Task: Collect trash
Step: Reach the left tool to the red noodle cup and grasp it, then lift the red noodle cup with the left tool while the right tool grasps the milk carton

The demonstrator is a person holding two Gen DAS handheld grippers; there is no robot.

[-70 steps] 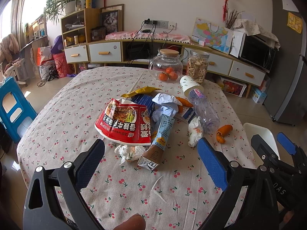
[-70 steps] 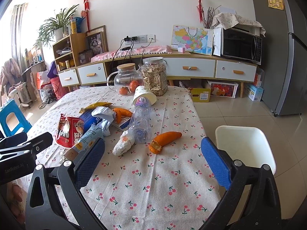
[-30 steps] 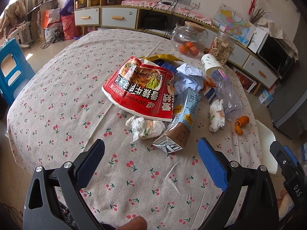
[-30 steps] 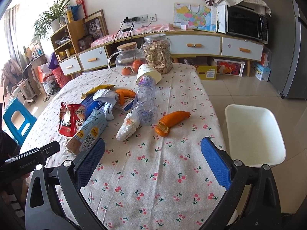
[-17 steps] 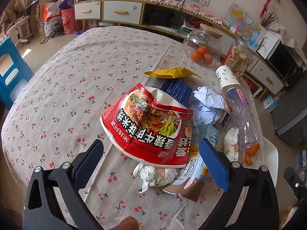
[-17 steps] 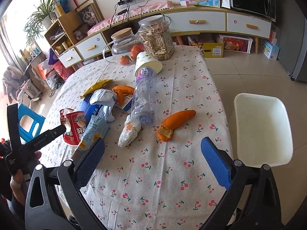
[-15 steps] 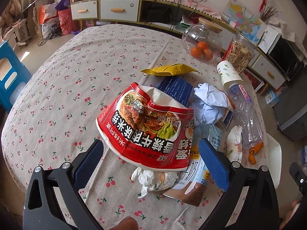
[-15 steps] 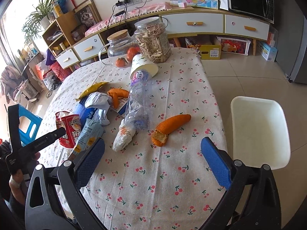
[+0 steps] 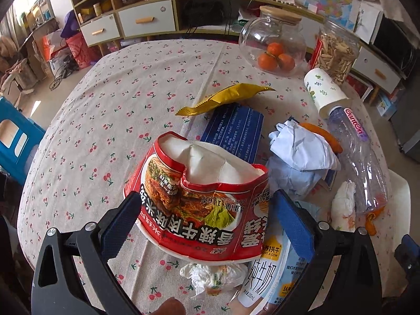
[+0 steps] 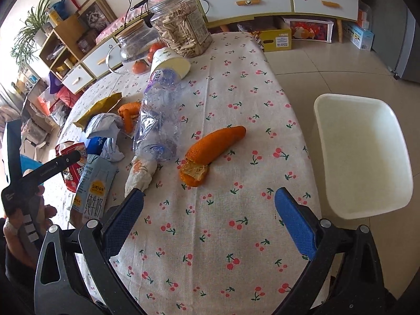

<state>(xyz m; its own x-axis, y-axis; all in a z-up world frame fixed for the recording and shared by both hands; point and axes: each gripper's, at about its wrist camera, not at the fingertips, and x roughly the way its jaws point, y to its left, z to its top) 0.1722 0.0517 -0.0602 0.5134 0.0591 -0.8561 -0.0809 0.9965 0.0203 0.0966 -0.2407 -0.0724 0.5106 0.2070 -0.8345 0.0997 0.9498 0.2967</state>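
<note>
Home living/dining room, lived-in.
Table with cherry-print tablecloth [image 9: 147,84]; low white-drawer sideboard [image 9: 147,21] along wall, open wooden shelf unit [image 10: 65,44] with a potted plant [image 10: 31,34], microwave [image 9: 396,47], glass jar of oranges [image 9: 273,44] and snack jar [image 9: 334,50] on table, tiled floor [image 10: 328,65], blue plastic stool [image 9: 15,136].

The left tongs [image 9: 203,214] are black plastic frames with triangular cut-outs and two silver screws on each arm. Each finger carries a blue textured pad [image 9: 295,221]. The right tongs [image 10: 207,211] have the same build: black arms, round silver screws, blue ribbed pads [image 10: 294,219]. In the right wrist view the left tongs show side-on, with faint white lettering along one black arm and a pale grey ridged trigger at the handle.
</note>
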